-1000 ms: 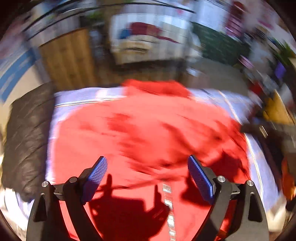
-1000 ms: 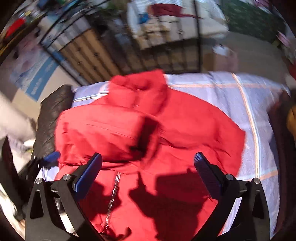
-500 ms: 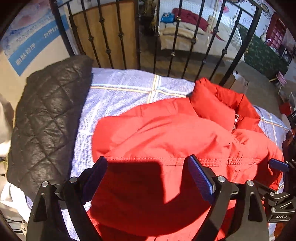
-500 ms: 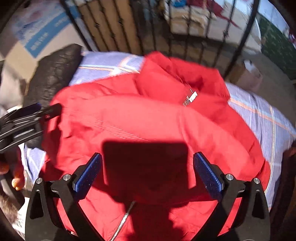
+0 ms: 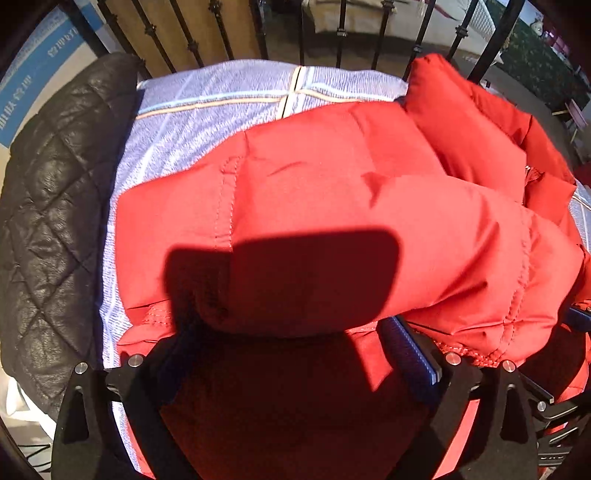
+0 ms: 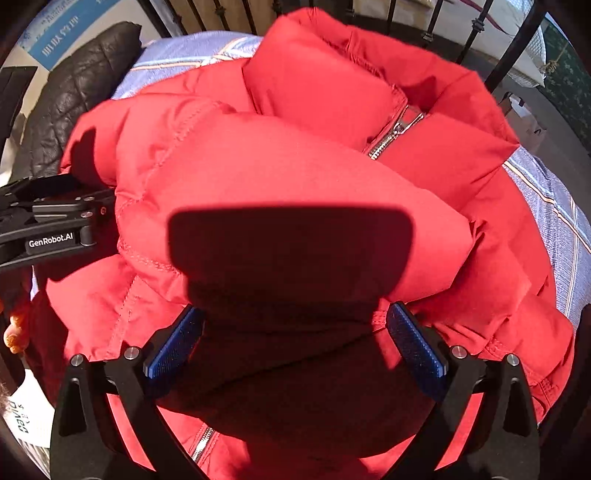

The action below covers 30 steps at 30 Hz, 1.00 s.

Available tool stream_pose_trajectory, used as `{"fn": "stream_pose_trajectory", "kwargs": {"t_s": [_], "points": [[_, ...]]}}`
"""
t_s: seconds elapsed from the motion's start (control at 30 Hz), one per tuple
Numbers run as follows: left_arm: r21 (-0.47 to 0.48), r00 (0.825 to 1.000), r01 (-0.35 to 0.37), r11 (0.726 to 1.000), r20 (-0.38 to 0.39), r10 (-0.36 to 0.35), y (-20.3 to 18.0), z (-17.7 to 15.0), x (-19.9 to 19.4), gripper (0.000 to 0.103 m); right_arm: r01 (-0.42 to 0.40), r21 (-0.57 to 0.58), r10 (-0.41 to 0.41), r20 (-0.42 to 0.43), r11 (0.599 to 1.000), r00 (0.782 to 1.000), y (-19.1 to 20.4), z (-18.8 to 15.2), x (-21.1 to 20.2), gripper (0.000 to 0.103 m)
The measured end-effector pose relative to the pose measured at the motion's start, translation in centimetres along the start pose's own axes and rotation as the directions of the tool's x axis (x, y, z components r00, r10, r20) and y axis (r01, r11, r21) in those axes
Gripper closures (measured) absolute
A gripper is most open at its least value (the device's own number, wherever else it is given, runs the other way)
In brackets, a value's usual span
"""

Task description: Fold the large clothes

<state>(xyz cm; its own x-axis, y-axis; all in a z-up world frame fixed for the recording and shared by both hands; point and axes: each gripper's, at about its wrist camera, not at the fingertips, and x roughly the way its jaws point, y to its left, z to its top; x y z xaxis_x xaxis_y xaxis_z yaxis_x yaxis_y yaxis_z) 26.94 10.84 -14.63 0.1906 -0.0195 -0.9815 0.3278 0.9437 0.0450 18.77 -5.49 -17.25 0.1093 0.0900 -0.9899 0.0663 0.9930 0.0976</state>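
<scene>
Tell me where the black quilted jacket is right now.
The black quilted jacket lies at the left edge of both wrist views, on the striped sheet, just left of the red puffer jacket and below the iron railing.

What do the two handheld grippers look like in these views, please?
Each gripper has black angular finger arms with silver screw heads and ribbed blue pads. The right gripper shows both pads clearly; the left gripper shows one pad, the other lost in shadow. In the right wrist view, the left gripper's black body carries white "GenRobot.AI" lettering.
</scene>
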Motion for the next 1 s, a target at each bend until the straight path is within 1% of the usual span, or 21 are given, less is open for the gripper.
{"fn": "stream_pose_trajectory", "kwargs": {"t_s": [0.07,0.2,0.27,0.37,0.5,0.67,0.77,0.8,0.87,0.93,1.0], "points": [[-0.007,1.000,0.000,1.000,-0.017,0.000,-0.1,0.0,0.8,0.006,-0.002,0.020,0.003,-0.023,1.000,1.000,-0.2,0.2,0.8,0.004],[-0.029,0.999,0.009,1.000,-0.052,-0.010,0.0,0.2,2.0,0.005,-0.008,0.027,0.010,-0.059,1.000,0.998,-0.6,0.7,2.3,0.004],[-0.025,0.998,0.001,1.000,-0.060,-0.002,-0.2,0.3,2.4,0.005,-0.012,0.029,0.014,-0.065,0.999,0.998,-0.8,0.7,2.8,0.004],[-0.021,0.998,-0.007,1.000,-0.058,0.006,-0.4,0.2,2.8,0.005,-0.008,0.020,0.010,-0.064,1.000,0.998,-0.9,0.8,3.3,0.004],[-0.020,0.999,-0.018,1.000,-0.031,0.017,-0.6,-0.1,2.8,0.005,0.000,0.007,0.000,-0.044,1.000,0.999,-0.8,0.6,3.5,0.004],[-0.015,1.000,-0.022,1.000,0.015,0.022,-0.7,-0.7,1.7,0.005,0.005,0.009,-0.005,-0.004,1.000,1.000,-0.8,-0.1,2.1,0.005],[-0.001,0.997,-0.065,0.998,0.046,0.065,-1.1,-1.2,0.1,0.006,0.023,0.025,-0.025,0.059,0.999,0.998,-0.5,-1.0,-0.2,0.005],[0.015,0.994,-0.089,0.996,0.069,0.087,-1.5,-1.6,-0.8,0.006,0.023,0.029,-0.026,0.089,0.999,0.996,-0.4,-1.5,-1.1,0.005],[0.053,0.988,-0.109,0.993,0.113,0.102,-2.4,-2.4,-2.5,0.006,0.013,0.042,-0.019,0.147,0.999,0.989,-0.7,-2.9,-3.0,0.005],[0.091,0.984,-0.106,0.990,0.152,0.091,-3.2,-3.4,-4.2,0.006,-0.005,0.063,-0.006,0.176,0.998,0.984,-1.4,-4.5,-4.3,0.005],[0.106,0.982,-0.097,0.990,0.174,0.077,-3.2,-4.5,-5.5,0.006,-0.021,0.085,0.004,0.190,0.996,0.982,-1.9,-6.0,-5.1,0.005]]}}
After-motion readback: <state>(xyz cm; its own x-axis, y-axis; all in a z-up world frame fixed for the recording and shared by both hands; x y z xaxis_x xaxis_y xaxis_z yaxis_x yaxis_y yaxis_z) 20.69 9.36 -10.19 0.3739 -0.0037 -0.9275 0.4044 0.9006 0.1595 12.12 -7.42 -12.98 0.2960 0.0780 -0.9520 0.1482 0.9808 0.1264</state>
